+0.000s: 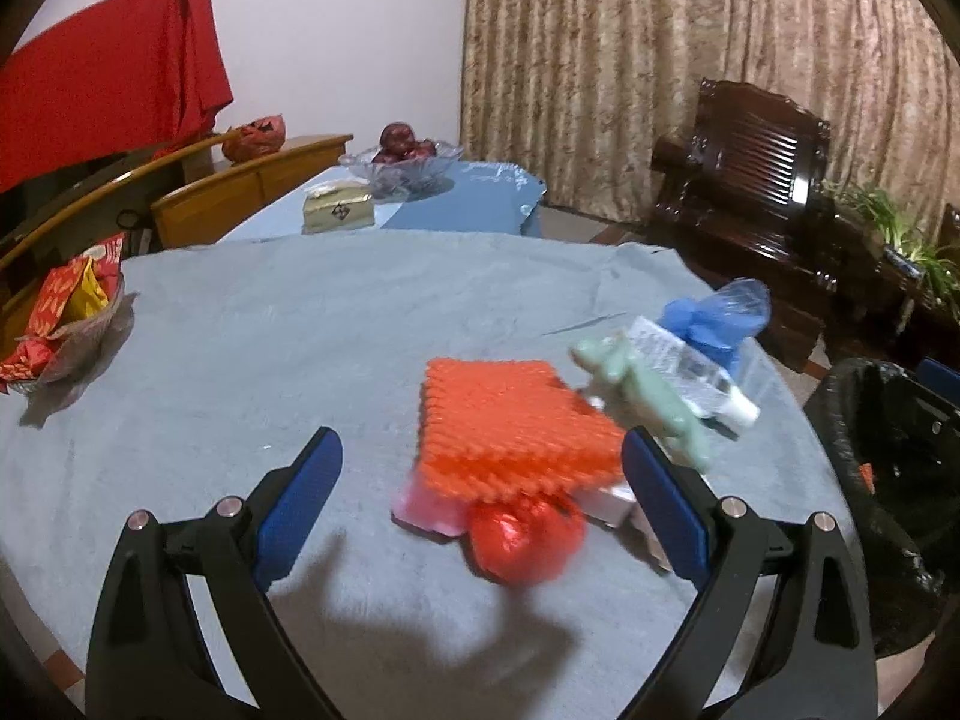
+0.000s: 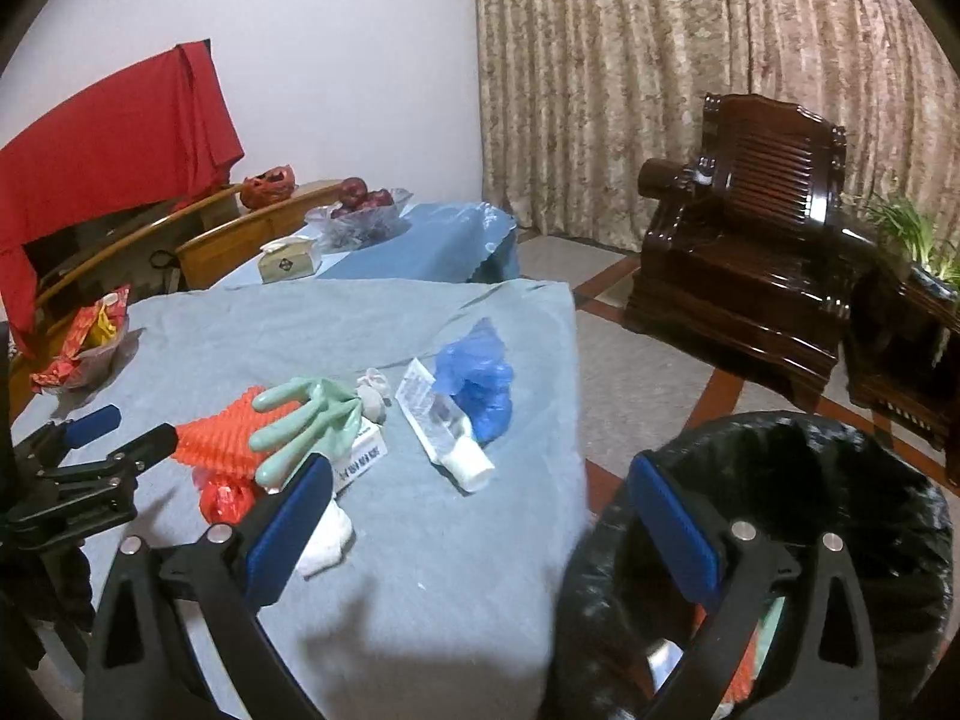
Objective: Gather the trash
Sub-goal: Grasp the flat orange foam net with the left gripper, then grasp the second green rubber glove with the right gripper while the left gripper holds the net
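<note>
The trash sits in one pile on the round table's grey cloth [image 2: 420, 570]. I count one orange foam net [image 1: 510, 426], one shiny red wrapper ball [image 1: 522, 540], one pale green rubber glove [image 2: 306, 426], one clear tube with a white cap [image 2: 444, 426] and one crumpled blue bag [image 2: 477, 384].

The left gripper [image 1: 480, 480] is spread wide with nothing in it, low over the net and the red ball. The right gripper [image 2: 480, 498] is spread wide too, holding nothing, over the table edge and the one black-lined bin [image 2: 840, 480].

Only the right view shows a white box [image 2: 360, 456] under the glove, a white tissue [image 2: 327, 540] and the inside of the bin. The left view is blurry around the pile.
</note>
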Tool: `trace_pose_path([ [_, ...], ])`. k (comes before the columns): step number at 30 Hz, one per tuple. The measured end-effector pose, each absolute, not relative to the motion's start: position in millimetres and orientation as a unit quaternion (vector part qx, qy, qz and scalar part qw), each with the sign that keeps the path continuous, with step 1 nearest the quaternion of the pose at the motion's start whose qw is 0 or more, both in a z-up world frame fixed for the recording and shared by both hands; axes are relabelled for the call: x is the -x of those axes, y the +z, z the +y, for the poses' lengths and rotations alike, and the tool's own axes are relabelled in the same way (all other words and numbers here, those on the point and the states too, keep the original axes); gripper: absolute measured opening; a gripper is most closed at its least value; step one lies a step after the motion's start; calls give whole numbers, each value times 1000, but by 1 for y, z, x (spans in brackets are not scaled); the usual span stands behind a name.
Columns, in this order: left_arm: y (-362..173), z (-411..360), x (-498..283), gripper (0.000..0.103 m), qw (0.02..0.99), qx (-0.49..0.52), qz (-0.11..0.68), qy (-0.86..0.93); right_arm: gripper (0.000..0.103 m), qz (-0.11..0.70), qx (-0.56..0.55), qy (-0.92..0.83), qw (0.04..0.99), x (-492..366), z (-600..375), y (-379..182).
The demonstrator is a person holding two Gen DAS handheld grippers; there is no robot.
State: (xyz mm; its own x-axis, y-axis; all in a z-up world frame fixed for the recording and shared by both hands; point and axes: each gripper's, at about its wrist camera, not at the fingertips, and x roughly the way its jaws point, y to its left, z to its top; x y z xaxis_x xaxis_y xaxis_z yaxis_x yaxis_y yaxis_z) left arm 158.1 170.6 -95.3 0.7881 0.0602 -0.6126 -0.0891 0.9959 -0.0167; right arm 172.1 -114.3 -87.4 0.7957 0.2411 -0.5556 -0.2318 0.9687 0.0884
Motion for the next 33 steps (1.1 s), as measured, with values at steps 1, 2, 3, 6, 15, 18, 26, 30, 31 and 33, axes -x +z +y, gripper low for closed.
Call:
trace_pose_path([
  [1, -98, 173, -162, 89, 944, 24, 326, 40, 97, 296, -6, 127, 947, -177, -109, -90],
  [2, -101, 176, -168, 88, 942, 26, 332, 40, 97, 297, -3, 129, 946, -180, -106, -92],
  [3, -104, 177, -171, 85, 940, 26, 337, 39, 97, 299, -1, 131, 945, -183, -103, -93],
  [6, -113, 179, -183, 80, 934, 28, 353, 33, 97, 304, 6, 137, 943, -193, -93, -98],
  [15, -131, 181, -208, 67, 920, 42, 389, 11, 97, 314, 9, 145, 938, -210, -78, -105],
  [18, -134, 177, -211, 62, 917, 48, 396, -1, 97, 317, 13, 146, 937, -213, -76, -107],
  [26, -134, 172, -207, 15, 920, 54, 388, -6, 97, 325, 20, 161, 932, -217, -59, -113],
  [30, -130, 175, -204, 12, 924, 56, 377, -4, 97, 326, 25, 175, 929, -221, -44, -114],
  [31, -128, 177, -203, 12, 925, 58, 375, -3, 96, 326, 26, 177, 928, -222, -41, -115],
  [33, -123, 181, -200, 12, 929, 59, 366, 2, 92, 328, 29, 183, 926, -225, -33, -116],
])
